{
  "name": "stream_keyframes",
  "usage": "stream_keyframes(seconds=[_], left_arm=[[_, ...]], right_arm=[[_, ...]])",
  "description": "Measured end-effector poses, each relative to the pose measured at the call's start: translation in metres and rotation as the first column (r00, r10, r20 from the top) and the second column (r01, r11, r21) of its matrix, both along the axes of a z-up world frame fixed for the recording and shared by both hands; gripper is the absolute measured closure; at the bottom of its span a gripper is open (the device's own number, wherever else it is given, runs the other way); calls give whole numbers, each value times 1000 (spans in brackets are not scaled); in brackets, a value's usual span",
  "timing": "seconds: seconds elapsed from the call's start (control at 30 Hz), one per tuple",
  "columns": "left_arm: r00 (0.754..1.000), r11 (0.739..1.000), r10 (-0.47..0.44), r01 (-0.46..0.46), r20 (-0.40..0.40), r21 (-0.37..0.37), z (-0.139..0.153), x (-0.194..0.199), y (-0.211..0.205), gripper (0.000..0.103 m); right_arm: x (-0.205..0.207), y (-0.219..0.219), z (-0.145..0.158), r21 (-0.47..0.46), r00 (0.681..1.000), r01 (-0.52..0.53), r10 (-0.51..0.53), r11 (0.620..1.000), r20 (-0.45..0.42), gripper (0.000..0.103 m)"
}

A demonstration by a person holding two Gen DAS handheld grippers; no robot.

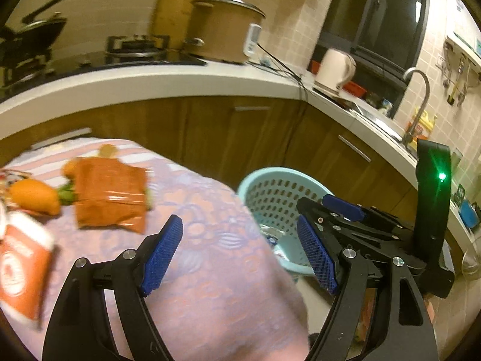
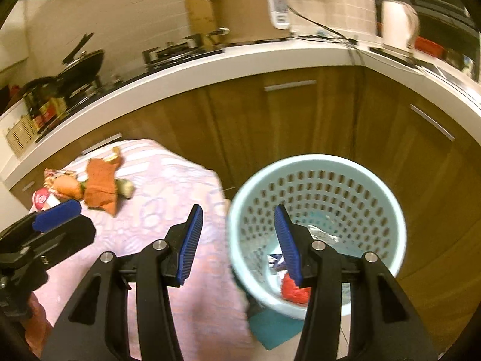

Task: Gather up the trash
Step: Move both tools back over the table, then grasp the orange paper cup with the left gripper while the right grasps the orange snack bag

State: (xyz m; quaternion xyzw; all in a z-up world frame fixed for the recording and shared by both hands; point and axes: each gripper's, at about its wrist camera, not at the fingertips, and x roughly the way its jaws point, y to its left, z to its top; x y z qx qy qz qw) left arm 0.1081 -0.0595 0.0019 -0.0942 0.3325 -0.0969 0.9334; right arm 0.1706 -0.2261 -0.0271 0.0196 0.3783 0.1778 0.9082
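Note:
A table under a pink patterned cloth (image 1: pixel 210 270) carries an orange wrapper (image 1: pixel 109 192), an orange carrot-like piece (image 1: pixel 36 195) and an orange-and-white packet (image 1: pixel 21 267). My left gripper (image 1: pixel 240 255) hovers above the cloth near its right edge, open, with nothing between the pads. Beside the table stands a light blue perforated basket (image 2: pixel 315 162) with a red scrap (image 2: pixel 296 290), foil (image 2: pixel 321 231) and a small wrapper (image 2: pixel 276 260) inside. Over the basket's left rim hangs my right gripper (image 2: pixel 239 243), open and empty. The orange wrapper (image 2: pixel 100 183) lies far left of it.
Brown cabinets (image 2: pixel 288 126) under a white counter (image 1: pixel 150 81) run behind the table and basket. On the counter are a rice cooker (image 1: pixel 222 30), a white kettle (image 1: pixel 333 69), a stove with a pan (image 2: pixel 81 63) and a sink tap (image 1: pixel 419 102).

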Motion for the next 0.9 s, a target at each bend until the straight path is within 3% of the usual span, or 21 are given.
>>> stream_keyframes(seconds=[0.27, 0.53, 0.67, 0.77, 0.9], left_arm=[[988, 988, 152, -151, 23, -33, 8, -41, 67, 27], [952, 951, 305, -303, 23, -62, 7, -79, 139, 27], [937, 936, 350, -349, 1, -51, 2, -91, 171, 16], [940, 939, 340, -341, -36, -37, -7, -88, 187, 16], [935, 937, 348, -345, -70, 56, -23, -76, 191, 16]], right_arm=[[-9, 60, -4, 18, 995, -102, 102, 995, 4, 57], [-15, 110, -21, 23, 985, -172, 173, 985, -9, 57], [-16, 123, -35, 4, 982, -186, 186, 982, -28, 57], [-15, 129, -39, -29, 983, -182, 181, 983, -30, 57], [-14, 131, -40, -40, 982, -185, 184, 982, -36, 57]])
